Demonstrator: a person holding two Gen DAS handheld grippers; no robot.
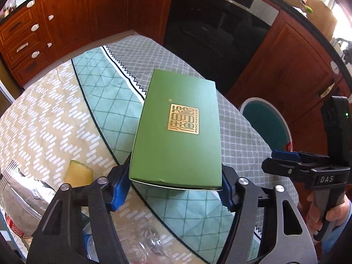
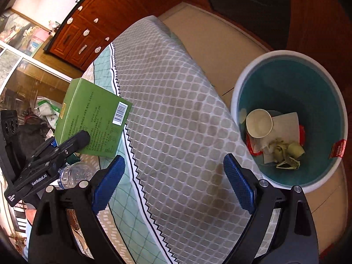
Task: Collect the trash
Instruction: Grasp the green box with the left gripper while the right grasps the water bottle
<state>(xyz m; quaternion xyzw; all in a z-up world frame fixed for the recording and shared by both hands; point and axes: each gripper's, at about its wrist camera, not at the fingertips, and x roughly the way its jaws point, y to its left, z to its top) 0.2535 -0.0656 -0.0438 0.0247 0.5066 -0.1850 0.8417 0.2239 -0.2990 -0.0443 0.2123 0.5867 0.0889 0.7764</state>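
My left gripper [image 1: 173, 189] is shut on a green cardboard box [image 1: 178, 127] with a gold label and holds it above the patterned tablecloth [image 1: 66, 114]. The box also shows in the right wrist view [image 2: 92, 118], with the left gripper [image 2: 72, 143] on it. My right gripper [image 2: 173, 182] is open and empty over the grey part of the cloth [image 2: 176, 114]; it shows at the right of the left wrist view [image 1: 283, 160]. A white bin with a teal inside [image 2: 330, 101] stands on the floor right of the table and holds a paper cup [image 2: 259, 123], paper and peels.
On the table near me lie a yellow-green peel [image 1: 78, 173], a silver foil bag [image 1: 19, 189], and a clear plastic bottle [image 2: 74, 173]. Wooden cabinets [image 1: 66, 22] and a black oven [image 1: 215, 28] stand behind. The bin also shows beyond the table edge [image 1: 264, 123].
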